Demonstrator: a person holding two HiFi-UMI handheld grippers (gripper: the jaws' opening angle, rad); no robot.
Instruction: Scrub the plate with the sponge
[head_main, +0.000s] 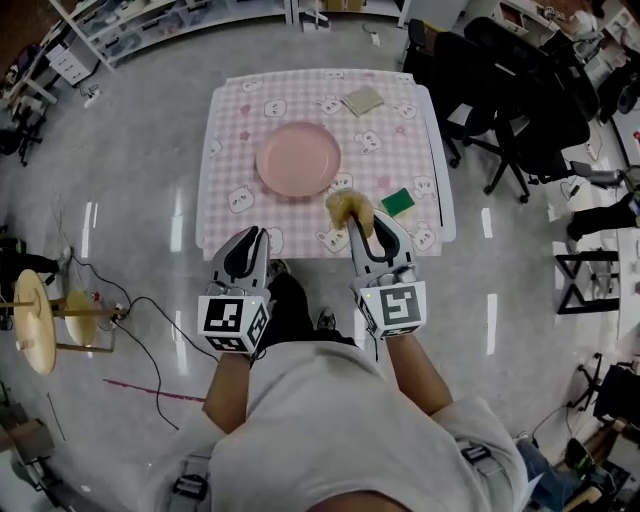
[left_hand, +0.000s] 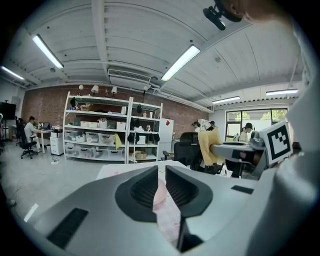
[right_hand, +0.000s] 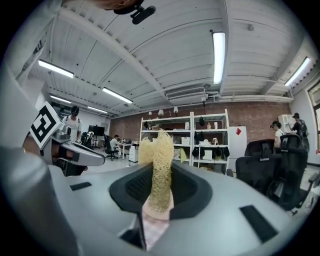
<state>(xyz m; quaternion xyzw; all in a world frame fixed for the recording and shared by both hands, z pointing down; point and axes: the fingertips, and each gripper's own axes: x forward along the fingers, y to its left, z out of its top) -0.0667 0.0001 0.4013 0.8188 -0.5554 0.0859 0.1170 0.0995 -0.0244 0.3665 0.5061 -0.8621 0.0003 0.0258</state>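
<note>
A round pink plate (head_main: 298, 159) lies in the middle of a pink checked table (head_main: 225, 200). My right gripper (head_main: 364, 224) hovers over the table's near edge, just right of the plate, and is shut on a yellow mesh sponge (head_main: 348, 207). In the right gripper view the sponge (right_hand: 160, 145) sticks up from between the jaws of that gripper (right_hand: 159, 172). My left gripper (head_main: 254, 236) hangs over the near edge to the left, its jaws almost together with nothing between them. In the left gripper view only a narrow slit shows at the left gripper (left_hand: 161, 172), with the plate (left_hand: 159, 195) behind it.
A green sponge (head_main: 397, 202) lies on the table right of my right gripper. A beige pad (head_main: 362, 100) rests near the far edge. Black office chairs (head_main: 500, 90) crowd the table's right side. A wooden stand (head_main: 35, 322) and cables sit on the floor at left.
</note>
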